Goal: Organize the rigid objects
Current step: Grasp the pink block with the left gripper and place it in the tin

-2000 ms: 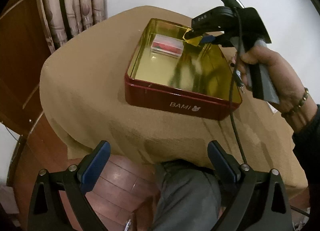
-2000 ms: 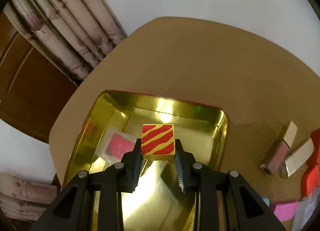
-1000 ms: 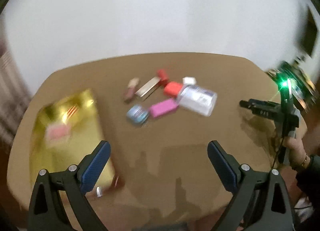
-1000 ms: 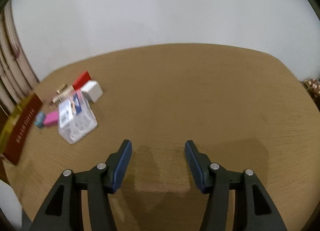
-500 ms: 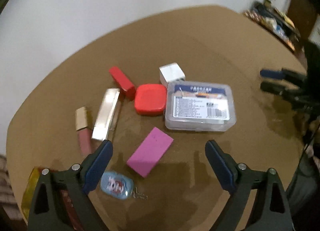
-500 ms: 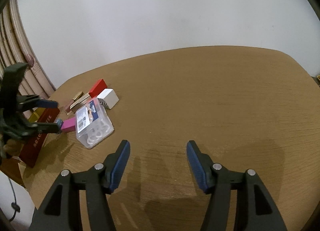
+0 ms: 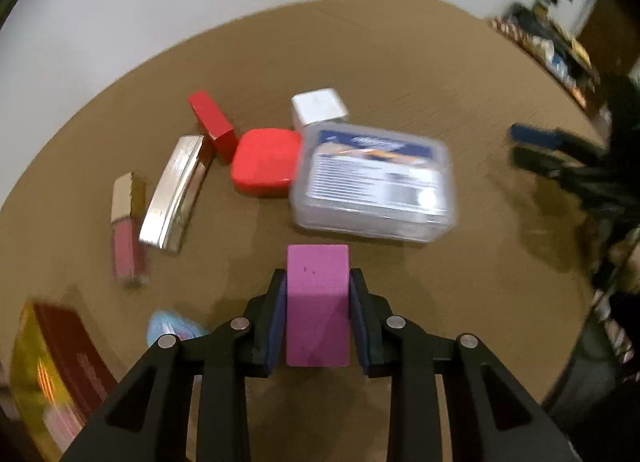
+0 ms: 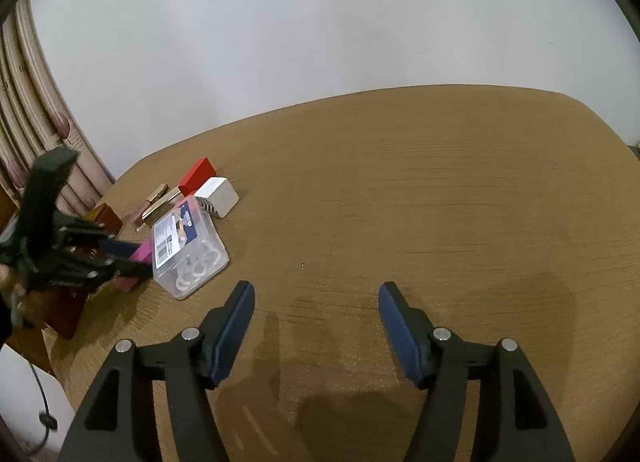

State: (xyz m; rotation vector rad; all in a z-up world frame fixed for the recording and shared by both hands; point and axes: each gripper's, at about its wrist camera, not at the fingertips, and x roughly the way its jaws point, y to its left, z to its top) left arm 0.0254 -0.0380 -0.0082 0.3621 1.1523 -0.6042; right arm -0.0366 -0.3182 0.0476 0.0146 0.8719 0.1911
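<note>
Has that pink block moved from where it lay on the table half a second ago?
Yes. The pink block is now clamped in the left gripper, nearer the clear plastic case.

left gripper (image 7: 318,308) | was open | now clamps pink block (image 7: 317,304)

The left gripper (image 7: 317,304) clamps a pink block (image 7: 317,304) near the clear plastic case (image 7: 374,187).

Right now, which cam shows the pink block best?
Left wrist view: the pink block fills the center, clamped between the left tool pads, with its top face fully visible. The right wrist view shows only a sliver of it at far left, mostly hidden behind the left tool and beside the clear plastic case.
</note>
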